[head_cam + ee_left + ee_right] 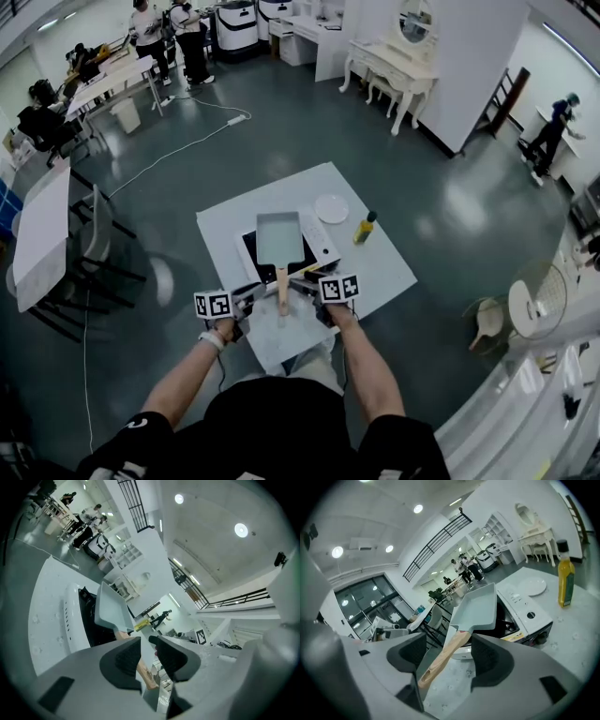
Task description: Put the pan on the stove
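A pale blue-grey rectangular pan lies over the black top of the white stove in the middle of the table. Its wooden handle points toward me. My left gripper comes at the handle from the left. In the left gripper view the handle passes between the jaws of the left gripper, close against one pad, with a gap showing at the other. My right gripper stands on the other side. Its jaws are wide open around the handle and do not touch it.
A white plate and a yellow oil bottle stand right of the stove on the white table. Chairs and other tables are off to the left, and people move about at the room's far end.
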The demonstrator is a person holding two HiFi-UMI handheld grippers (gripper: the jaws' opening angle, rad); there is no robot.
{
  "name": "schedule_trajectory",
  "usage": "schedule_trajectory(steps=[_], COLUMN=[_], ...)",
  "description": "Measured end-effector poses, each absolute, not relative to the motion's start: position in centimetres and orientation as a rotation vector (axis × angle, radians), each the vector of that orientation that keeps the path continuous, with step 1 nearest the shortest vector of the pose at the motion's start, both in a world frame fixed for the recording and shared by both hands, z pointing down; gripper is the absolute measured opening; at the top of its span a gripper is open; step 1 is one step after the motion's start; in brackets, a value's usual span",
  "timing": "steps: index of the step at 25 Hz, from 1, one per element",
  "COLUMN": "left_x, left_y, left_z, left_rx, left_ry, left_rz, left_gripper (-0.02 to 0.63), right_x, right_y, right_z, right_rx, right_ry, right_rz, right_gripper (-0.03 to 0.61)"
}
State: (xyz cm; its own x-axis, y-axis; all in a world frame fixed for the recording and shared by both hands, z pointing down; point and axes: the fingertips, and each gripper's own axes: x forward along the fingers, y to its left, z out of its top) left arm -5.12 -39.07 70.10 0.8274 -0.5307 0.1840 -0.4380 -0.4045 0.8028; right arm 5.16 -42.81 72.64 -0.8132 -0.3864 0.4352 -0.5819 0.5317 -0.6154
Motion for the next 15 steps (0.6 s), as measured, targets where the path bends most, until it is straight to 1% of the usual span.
schedule_trajectory(steps=[3,8,11,15], left_x=[-4.9,-4.0,-3.3,-1.6], left_y=[-38.9,-38.8,-38.7,-37.8], left_z=[68.6,67.0,65.7,64.1], left_rx=[2.103,2.144,2.142,2.153], left_ry=[-0.758,-0.872,-0.961,-1.03], left_rz=[-0.118,-0.113,-0.144,-0.176], left_gripper=[0.083,0.036,0.003,-0.002], right_x=[5.3,6.9,8.7,11.1], right_y=[-42.3,-42.1,-42.0,-41.6], right_z=[71.4,69.5,68.3,66.4], right_rx=[0.821,0.846,0.858,0.877], right_ry=[-2.531,-2.526,-2.513,-2.513], right_rz=[1.045,0.867,0.754,0.648], right_gripper=[0.279,0.222,0.166,0.092])
